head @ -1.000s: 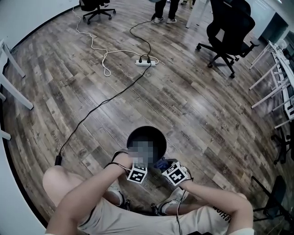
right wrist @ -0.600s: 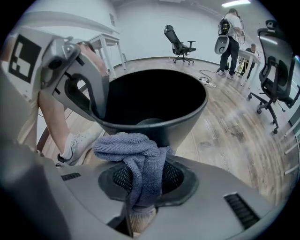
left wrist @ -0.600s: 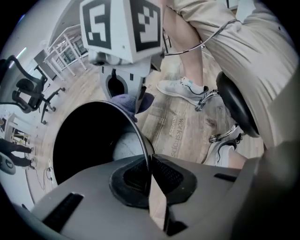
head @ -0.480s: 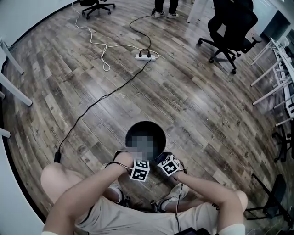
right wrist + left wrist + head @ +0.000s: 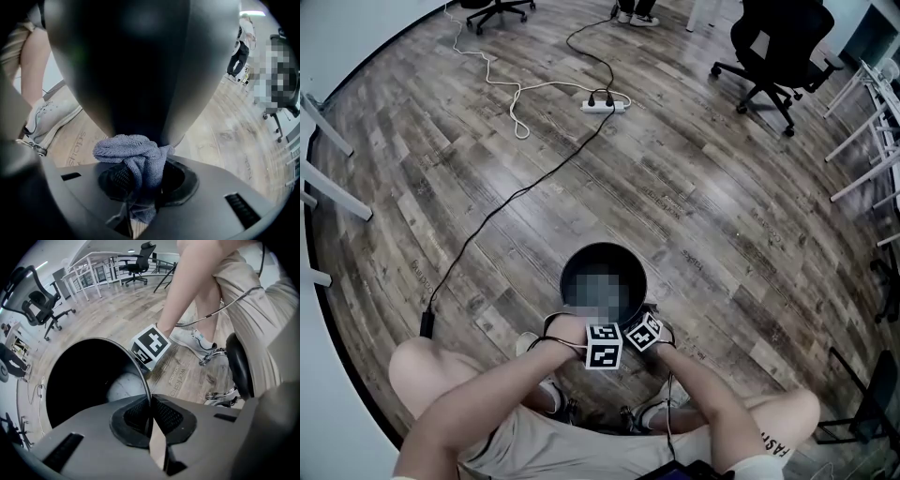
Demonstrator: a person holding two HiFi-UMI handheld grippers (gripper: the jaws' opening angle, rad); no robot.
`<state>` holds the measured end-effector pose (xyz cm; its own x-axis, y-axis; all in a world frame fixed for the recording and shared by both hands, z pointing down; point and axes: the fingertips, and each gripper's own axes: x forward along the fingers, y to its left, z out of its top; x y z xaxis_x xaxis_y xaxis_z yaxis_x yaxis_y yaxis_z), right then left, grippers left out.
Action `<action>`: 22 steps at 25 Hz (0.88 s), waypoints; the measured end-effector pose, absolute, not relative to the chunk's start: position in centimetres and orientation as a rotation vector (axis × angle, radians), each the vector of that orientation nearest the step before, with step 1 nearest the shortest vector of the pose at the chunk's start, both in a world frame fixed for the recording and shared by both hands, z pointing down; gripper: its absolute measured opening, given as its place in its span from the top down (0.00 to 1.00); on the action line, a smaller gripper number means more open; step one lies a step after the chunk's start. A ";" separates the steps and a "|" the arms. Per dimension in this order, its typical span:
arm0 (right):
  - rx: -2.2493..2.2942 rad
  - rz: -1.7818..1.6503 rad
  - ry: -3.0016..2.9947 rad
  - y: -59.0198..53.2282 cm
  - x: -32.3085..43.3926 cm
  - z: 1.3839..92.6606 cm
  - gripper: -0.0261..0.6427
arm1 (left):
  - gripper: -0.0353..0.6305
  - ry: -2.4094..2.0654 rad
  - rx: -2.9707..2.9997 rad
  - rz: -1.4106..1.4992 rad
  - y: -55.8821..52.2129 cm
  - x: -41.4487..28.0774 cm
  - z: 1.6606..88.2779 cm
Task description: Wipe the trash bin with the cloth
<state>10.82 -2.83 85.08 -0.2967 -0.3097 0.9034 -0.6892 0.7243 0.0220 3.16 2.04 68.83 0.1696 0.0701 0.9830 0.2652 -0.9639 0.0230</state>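
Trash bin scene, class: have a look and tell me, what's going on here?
A seated person holds a gripper in each hand at a black trash bin on the wood floor. The left gripper is clamped on the bin's rim. The right gripper grips a blue-grey cloth, which appears to rest against the bin's outer wall.

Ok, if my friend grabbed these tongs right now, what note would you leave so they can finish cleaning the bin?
Left tongs: shut on the rim of the trash bin, one pad inside and one outside.
Right tongs: shut on the blue-grey cloth, which is bunched up against the bin's dark outer wall.
Done: the bin is gripped and the cloth is at the wall. The pictures don't show how much has been wiped.
Left: rub the cloth around the outside, and probably the rim and inside too, keeping the left grip firm.
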 end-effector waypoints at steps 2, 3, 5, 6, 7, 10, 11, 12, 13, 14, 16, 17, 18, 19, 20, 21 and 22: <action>0.742 0.499 -1.931 -2.5 10.9 86.0 0.81 | 0.91 -0.321 -2.289 -1.904 2.0 3.4 68.9; 0.732 0.526 -1.946 -2.3 11.0 86.6 0.81 | 0.91 -0.317 -2.295 -1.901 2.0 3.6 68.9; 0.711 0.566 -1.942 -1.6 11.3 87.7 0.81 | 0.91 -0.311 -2.308 -1.893 2.1 3.8 68.8; 0.692 0.573 -1.924 -1.1 11.3 87.7 0.81 | 0.91 -0.314 -2.323 -1.888 2.2 3.8 68.7; 0.667 0.571 -1.904 -0.7 11.2 87.4 0.81 | 0.91 -0.320 -2.345 -1.883 2.2 3.9 68.5; 0.569 0.538 -1.899 0.8 10.4 84.6 0.81 | 0.77 -0.383 -2.396 -1.877 2.4 3.7 67.9; 0.539 0.526 -1.912 1.3 10.1 83.2 0.81 | 0.72 -0.431 -2.397 -1.871 2.6 3.4 67.7; 0.517 0.518 -1.925 1.7 10.0 81.8 0.81 | 0.69 -0.484 -2.393 -1.856 2.8 3.1 67.5; 0.507 0.519 -1.935 2.1 10.1 80.5 0.81 | 0.69 -0.527 -2.384 -1.838 2.8 2.8 67.3; 0.513 0.527 -1.940 2.2 10.2 79.3 0.81 | 0.68 -0.550 -2.365 -1.823 2.6 2.3 67.2; 0.556 0.560 -1.945 2.2 10.8 76.7 0.81 | 0.68 -0.550 -2.296 -1.816 2.0 1.4 67.4; 0.586 0.581 -1.948 2.1 11.0 75.4 0.81 | 0.68 -0.541 -2.255 -1.820 1.7 0.9 67.6; 0.617 0.599 -1.955 1.9 11.3 74.0 0.81 | 0.68 -0.533 -2.218 -1.825 1.6 0.7 67.8; 0.643 0.610 -1.963 1.7 11.4 72.5 0.81 | 0.68 -0.525 -2.189 -1.827 1.5 0.5 68.0; 0.664 0.616 -1.973 1.6 11.6 71.1 0.81 | 0.68 -0.519 -2.167 -1.827 1.5 0.5 68.2; 0.680 0.619 -1.984 1.5 11.6 69.7 0.81 | 0.68 -0.514 -2.152 -1.823 1.5 0.5 68.3; 0.694 0.620 -1.994 1.3 11.6 68.3 0.81 | 0.68 -0.511 -2.138 -1.821 1.5 0.5 68.5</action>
<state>11.56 1.33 68.31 -0.4311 -0.2263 0.8735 -0.6816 0.7160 -0.1509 0.49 1.47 68.48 0.1402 0.0818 0.9867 0.4434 -0.8963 0.0113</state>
